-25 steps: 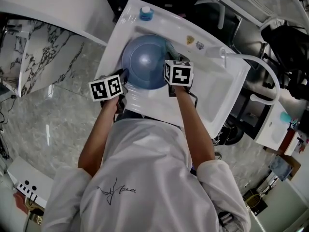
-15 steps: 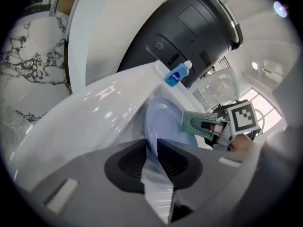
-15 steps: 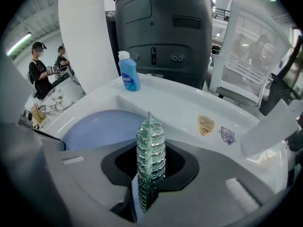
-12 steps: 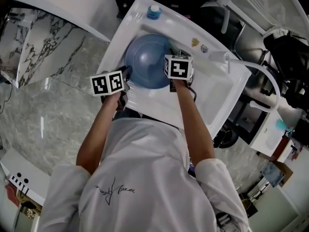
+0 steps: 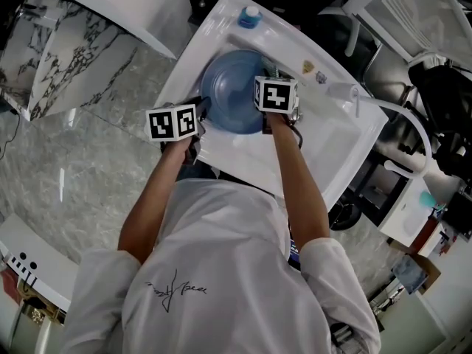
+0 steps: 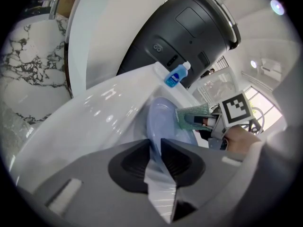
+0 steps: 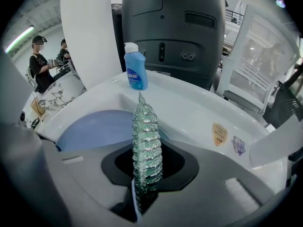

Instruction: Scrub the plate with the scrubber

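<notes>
the left claw (image 6: 158, 156) is clamped on the near rim of the blue plate (image 5: 234, 88), which stands tilted in the white sink (image 5: 328, 150). the right claw (image 7: 142, 183) is shut tight on the green mesh scrubber (image 7: 146, 136).

to scrub well, the rim grip should stay firm so the plate cannot pivot. the scrubber's broad side, not its edge, should sweep the face in overlapping strokes with moderate pressure. the patch under the left claw will likely need a re-grip to reach.

the left claw view shows the scrubber lying at the plate's face near the far rim, seemingly touching it. the head view hides that spot behind the marker cube. the right claw view sees the scrubber edge-on with the plate behind it — no contact readable — but it shows the blue bottle (image 7: 136, 72) upright on the sink's back ledge.
</notes>
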The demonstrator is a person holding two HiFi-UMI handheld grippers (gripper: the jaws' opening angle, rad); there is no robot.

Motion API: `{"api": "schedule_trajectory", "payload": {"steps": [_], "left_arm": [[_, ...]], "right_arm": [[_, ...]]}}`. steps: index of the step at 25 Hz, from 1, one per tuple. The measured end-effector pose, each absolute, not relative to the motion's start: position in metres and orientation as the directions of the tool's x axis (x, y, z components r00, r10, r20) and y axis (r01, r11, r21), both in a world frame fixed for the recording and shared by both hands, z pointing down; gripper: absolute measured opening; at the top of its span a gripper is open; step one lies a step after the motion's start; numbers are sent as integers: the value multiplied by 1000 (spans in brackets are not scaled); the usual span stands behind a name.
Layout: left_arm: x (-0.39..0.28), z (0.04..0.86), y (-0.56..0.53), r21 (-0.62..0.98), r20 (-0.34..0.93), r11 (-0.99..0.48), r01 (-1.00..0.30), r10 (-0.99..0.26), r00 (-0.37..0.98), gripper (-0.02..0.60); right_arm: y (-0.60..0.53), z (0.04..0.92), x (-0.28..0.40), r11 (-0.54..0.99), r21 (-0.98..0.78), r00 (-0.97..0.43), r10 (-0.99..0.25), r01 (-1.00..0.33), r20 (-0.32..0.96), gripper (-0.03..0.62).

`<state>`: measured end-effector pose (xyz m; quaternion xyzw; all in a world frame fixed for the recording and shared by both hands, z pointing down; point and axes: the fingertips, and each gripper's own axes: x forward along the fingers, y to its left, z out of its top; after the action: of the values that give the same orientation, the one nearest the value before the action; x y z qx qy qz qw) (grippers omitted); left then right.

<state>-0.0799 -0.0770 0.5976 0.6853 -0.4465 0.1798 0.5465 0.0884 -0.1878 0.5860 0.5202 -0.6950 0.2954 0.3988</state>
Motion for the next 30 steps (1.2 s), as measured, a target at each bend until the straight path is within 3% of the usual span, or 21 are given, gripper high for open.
{"api": "schedule_trajectory", "payload": {"steps": [30], "left_arm": [[-89, 600, -81, 608, 733, 57, -792, -425, 531, 124]], "right_arm": [[-196, 589, 23, 402, -1, -206, -469, -916, 859, 60]]}}
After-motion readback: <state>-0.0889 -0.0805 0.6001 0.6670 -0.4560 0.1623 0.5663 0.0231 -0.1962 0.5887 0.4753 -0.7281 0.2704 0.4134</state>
